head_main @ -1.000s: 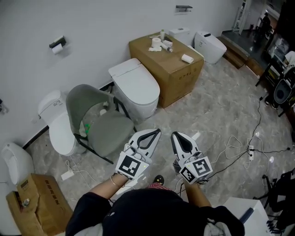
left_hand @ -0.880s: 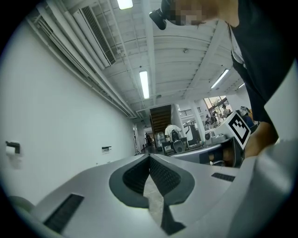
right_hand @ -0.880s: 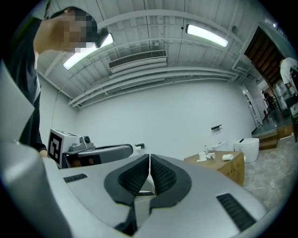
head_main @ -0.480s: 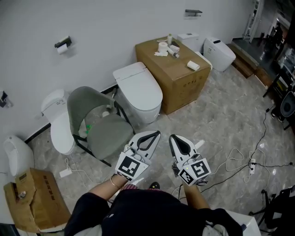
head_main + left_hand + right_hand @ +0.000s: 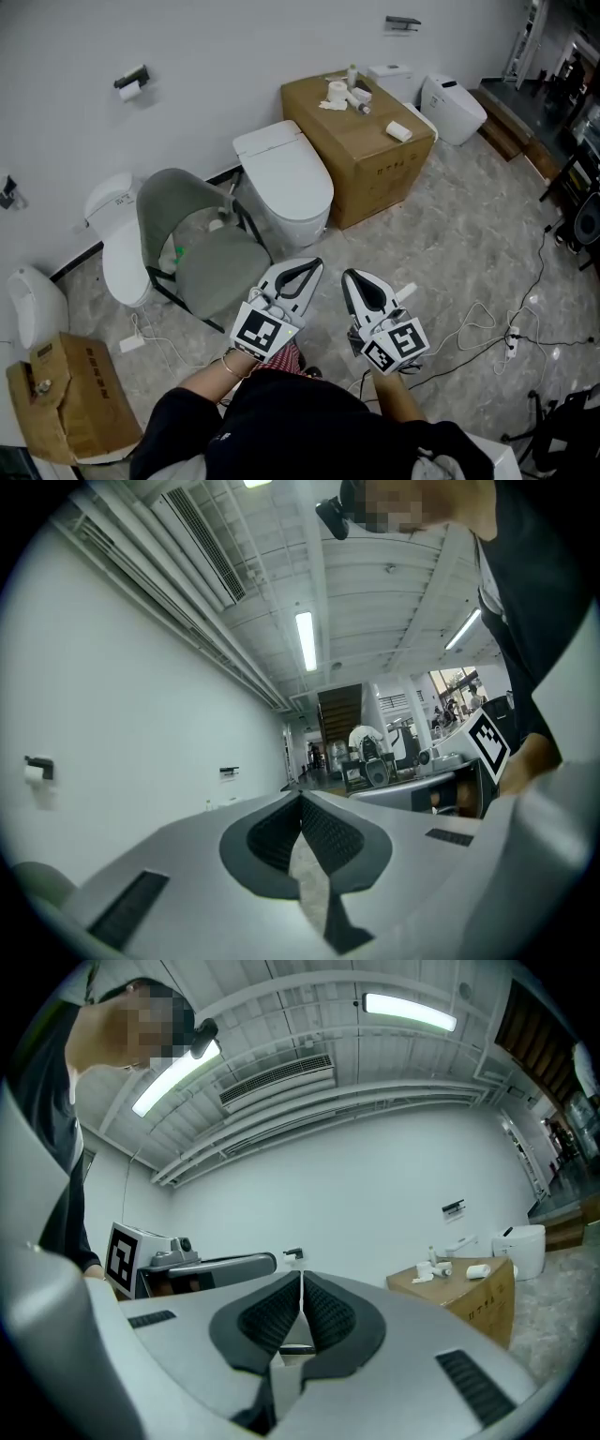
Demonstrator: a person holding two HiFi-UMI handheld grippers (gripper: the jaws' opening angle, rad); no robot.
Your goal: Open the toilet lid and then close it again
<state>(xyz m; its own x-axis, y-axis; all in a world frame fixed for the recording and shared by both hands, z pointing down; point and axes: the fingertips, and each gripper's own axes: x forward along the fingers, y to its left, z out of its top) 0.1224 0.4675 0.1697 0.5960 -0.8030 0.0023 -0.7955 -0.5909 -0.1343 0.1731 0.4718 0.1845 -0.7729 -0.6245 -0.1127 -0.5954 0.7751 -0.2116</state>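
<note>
The person is standing a little way back from the white toilet (image 5: 284, 192) and is holding both grippers low, close to the body. The left gripper (image 5: 313, 265) is pressing its jaws together with nothing between them, and the right gripper (image 5: 348, 277) is doing the same. The toilet lid (image 5: 281, 167) is lying flat and shut, between a grey chair (image 5: 199, 246) and a big cardboard box (image 5: 367, 159). Neither gripper is touching it, so I think the job is only just starting and the person is getting ready to reach. Next, one gripper probably needs to go forward to the lid's front edge, get under it, and tip it up toward the wall.
</note>
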